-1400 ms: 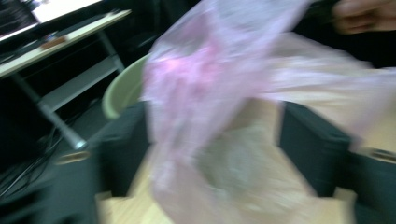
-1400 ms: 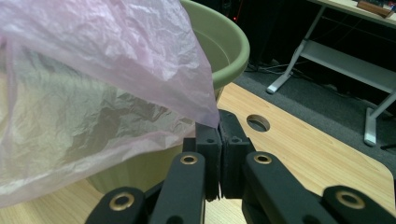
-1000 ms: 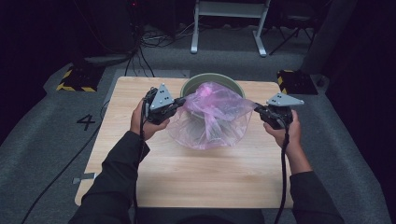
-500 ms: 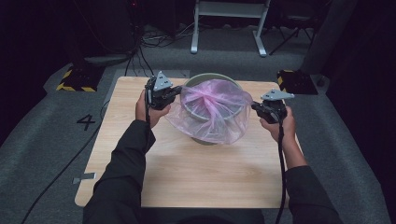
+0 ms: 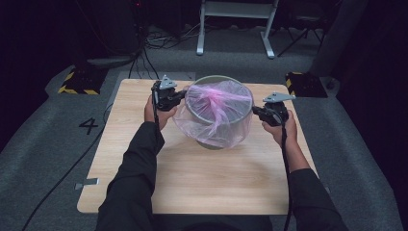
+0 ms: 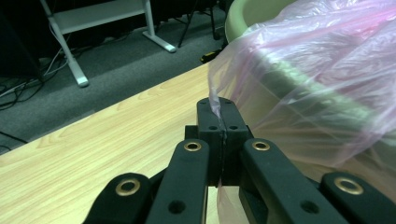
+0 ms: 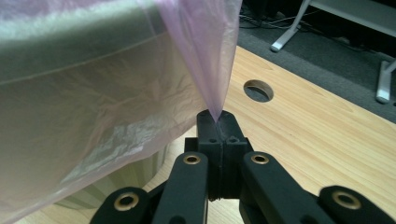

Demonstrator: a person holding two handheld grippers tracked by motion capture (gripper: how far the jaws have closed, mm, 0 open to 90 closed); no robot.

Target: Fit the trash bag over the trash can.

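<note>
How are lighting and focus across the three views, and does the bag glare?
High view: table well lit, surroundings dark, everything slightly soft. Left gripper view: jaws sharp, the bag shows pale sheen, no hard glare. Right gripper view: bag near the lens is blurred and hazy over the bin; table hole crisp.

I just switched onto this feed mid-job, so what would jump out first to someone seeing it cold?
A sheer pink plastic bag is draped over a grey-green round bin at the far middle of the wooden table. The left gripper and right gripper flank it, each shut on a pinch of the bag's edge, pulling it down the bin's sides.
</note>
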